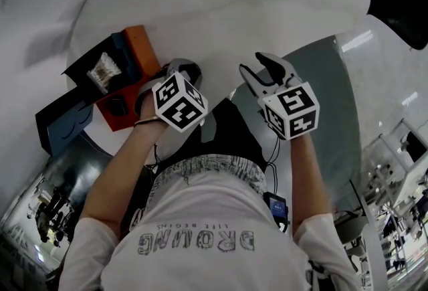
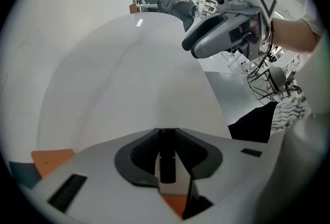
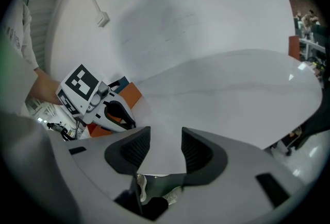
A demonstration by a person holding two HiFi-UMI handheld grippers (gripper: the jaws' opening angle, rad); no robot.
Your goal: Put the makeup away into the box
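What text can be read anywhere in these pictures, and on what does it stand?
"DROUNG": upside down on the shirt.
"LIFE BEGINS": smaller line beside it, likely.
Left cube, right cube: marker patterns, no words.
Patterned band on shirt: too small to read.

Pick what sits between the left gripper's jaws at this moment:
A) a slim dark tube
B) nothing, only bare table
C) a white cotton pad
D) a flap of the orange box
A: the left gripper view shows a slim dark tube standing upright in the left gripper, with both pads closed against its sides.
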